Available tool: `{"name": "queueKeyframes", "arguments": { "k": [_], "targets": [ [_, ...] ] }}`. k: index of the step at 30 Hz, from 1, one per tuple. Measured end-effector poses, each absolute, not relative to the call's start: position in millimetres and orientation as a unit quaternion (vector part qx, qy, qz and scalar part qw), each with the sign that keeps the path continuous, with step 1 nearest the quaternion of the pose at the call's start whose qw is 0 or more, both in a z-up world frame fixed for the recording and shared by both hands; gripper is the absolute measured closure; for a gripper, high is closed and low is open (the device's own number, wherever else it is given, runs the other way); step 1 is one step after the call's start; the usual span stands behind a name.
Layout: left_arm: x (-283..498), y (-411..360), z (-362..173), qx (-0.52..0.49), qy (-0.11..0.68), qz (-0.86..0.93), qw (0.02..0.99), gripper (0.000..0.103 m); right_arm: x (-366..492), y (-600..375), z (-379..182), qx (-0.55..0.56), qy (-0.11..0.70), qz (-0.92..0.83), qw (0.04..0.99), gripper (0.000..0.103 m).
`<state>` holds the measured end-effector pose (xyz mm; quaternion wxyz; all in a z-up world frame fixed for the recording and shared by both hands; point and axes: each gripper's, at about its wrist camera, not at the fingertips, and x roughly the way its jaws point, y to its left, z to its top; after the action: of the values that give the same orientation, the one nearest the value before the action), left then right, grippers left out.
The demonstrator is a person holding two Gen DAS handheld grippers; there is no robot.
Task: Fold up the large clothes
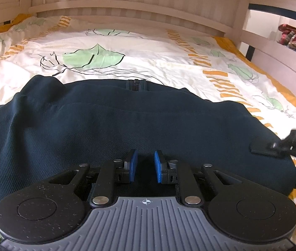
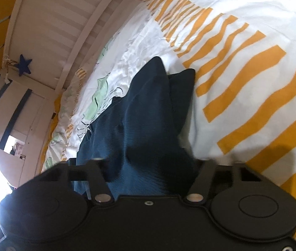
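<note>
1. Left gripper [image 1: 145, 163]: resting low over the dark garment [image 1: 127, 125], blue pads [image 1: 132, 165] standing a narrow gap apart, dark cloth lying in the gap; a firm pinch cannot be told.
2. Right gripper [image 2: 148, 167]: fingertips buried under bunched cloth, so grip cannot be told.
3. Dark garment: lying spread on the patterned bedsheet [image 1: 168, 52], zipper [image 1: 136, 84] facing the slatted headboard [image 1: 127, 6].
</note>
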<state>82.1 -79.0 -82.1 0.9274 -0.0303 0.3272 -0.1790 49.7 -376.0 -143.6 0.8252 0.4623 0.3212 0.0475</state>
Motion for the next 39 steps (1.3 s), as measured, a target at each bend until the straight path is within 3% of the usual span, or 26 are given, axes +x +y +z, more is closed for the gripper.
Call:
{"name": "queueKeyframes", "arguments": {
  "k": [3,9,30,39],
  "targets": [
    [84,-76,-79,-0.039,0.332,-0.182,0.925,0.085,49,-377,-145,0.471,0.318,0.051,0.821,0.062],
    [77,-66,-65,-0.057,0.329,-0.179,0.925,0.085,47,-373,-132,0.455,0.306,0.059,0.834,0.068],
    [70,-61,-80,-0.043,0.340,-0.176,0.923,0.084,49,-371,-120,0.445,0.300,0.069,0.841,0.072],
    [71,-57,-83,-0.058,0.340,-0.177,0.922,0.083,58,-359,-85,0.406,0.299,0.097,0.858,0.075]
  ]
}}
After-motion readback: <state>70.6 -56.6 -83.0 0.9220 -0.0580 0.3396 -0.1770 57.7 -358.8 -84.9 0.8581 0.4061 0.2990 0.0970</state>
